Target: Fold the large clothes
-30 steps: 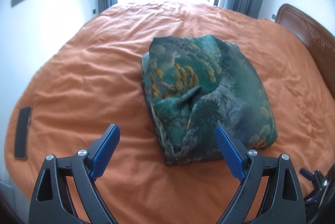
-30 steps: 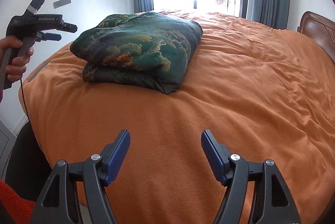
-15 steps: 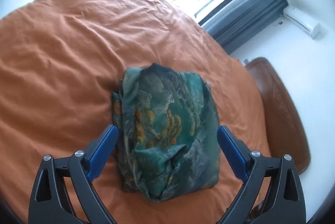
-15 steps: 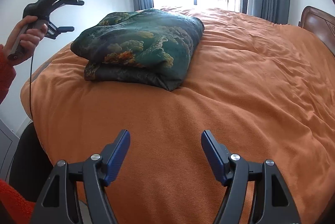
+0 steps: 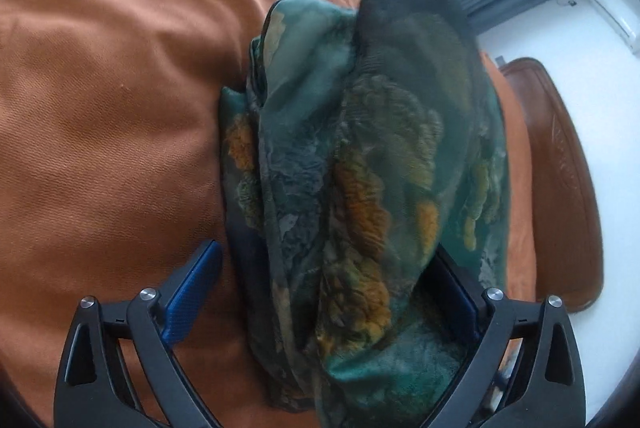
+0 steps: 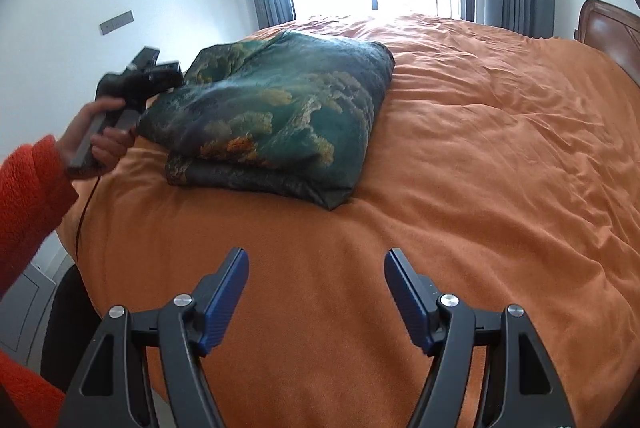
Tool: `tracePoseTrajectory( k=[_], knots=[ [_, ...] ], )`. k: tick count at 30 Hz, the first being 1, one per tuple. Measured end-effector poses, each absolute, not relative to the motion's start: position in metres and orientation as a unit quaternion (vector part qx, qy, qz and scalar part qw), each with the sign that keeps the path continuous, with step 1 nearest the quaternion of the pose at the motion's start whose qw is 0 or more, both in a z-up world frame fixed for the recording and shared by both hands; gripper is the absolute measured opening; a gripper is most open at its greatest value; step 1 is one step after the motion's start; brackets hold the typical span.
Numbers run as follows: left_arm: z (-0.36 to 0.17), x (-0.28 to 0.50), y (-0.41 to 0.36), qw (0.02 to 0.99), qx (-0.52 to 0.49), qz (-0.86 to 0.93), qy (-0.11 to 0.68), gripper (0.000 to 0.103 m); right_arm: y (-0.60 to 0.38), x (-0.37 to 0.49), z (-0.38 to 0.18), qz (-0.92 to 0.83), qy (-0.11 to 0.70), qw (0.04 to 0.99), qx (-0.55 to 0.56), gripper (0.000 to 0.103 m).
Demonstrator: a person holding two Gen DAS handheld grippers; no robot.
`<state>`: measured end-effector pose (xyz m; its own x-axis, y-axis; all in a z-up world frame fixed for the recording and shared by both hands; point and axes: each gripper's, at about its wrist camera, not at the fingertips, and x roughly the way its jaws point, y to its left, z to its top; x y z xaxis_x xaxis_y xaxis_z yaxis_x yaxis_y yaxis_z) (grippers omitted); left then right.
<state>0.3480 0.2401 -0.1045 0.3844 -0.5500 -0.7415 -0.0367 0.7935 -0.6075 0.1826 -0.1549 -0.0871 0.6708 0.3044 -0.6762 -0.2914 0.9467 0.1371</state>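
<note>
- Orange cover spans the bed [image 6: 460, 188], the largest thing we see.
- Green garment [image 6: 280, 124] lies folded on the bed, toward its left side.
- Our left hand-held gripper [image 5: 332, 292] is spread wide around the garment's near end; whether its pads touch we cannot tell.
- Our right hand-held gripper [image 6: 316, 292] hangs wide open above bare cover, gripping nothing.

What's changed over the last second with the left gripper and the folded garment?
The left gripper swung in from above the bed and closed on the near end of the folded green garment; the cloth now sits between its open jaws, with no grasp visible. The garment has not visibly shifted on the orange bedspread. The right gripper stayed open and in place, hovering over the bedspread.
</note>
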Motion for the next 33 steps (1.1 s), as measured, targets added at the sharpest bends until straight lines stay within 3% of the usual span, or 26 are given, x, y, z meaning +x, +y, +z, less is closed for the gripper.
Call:
tracePoseTrajectory(
  k=[7, 14, 16, 19, 23, 25, 26, 27, 29, 33],
  knots=[
    [-0.123, 0.356, 0.239, 0.768, -0.290, -0.181, 0.541, 0.103, -0.194, 0.285, -0.070, 0.171, 0.374, 0.904, 0.114, 0.072],
    [-0.127, 0.369, 0.234, 0.763, -0.286, -0.191, 0.548, 0.103, -0.164, 0.389, -0.118, 0.267, 0.451, 0.833, 0.177, 0.072],
    [-0.129, 0.375, 0.234, 0.761, -0.287, -0.194, 0.548, 0.103, -0.160, 0.402, -0.132, 0.281, 0.456, 0.817, 0.214, 0.087],
    [-0.135, 0.387, 0.236, 0.762, -0.294, -0.200, 0.542, 0.103, -0.167, 0.420, -0.155, 0.305, 0.471, 0.780, 0.279, 0.092],
    [-0.142, 0.392, 0.239, 0.762, -0.296, -0.202, 0.539, 0.103, -0.161, 0.430, -0.162, 0.325, 0.481, 0.760, 0.293, 0.092],
    [-0.147, 0.396, 0.236, 0.763, -0.300, -0.189, 0.541, 0.103, -0.147, 0.437, -0.153, 0.308, 0.485, 0.778, 0.254, 0.080],
    [-0.148, 0.395, 0.232, 0.769, -0.291, -0.176, 0.541, 0.099, -0.137, 0.435, -0.145, 0.295, 0.484, 0.796, 0.211, 0.077],
    [-0.143, 0.393, 0.224, 0.780, -0.275, -0.175, 0.534, 0.075, -0.125, 0.430, -0.136, 0.286, 0.476, 0.816, 0.163, 0.073],
    [-0.126, 0.386, 0.211, 0.805, -0.222, -0.161, 0.526, 0.062, -0.105, 0.412, -0.119, 0.268, 0.452, 0.847, 0.083, 0.068],
    [-0.099, 0.364, 0.187, 0.843, -0.140, -0.134, 0.503, 0.051, -0.086, 0.380, -0.100, 0.259, 0.410, 0.874, 0.024, 0.062]
  ],
)
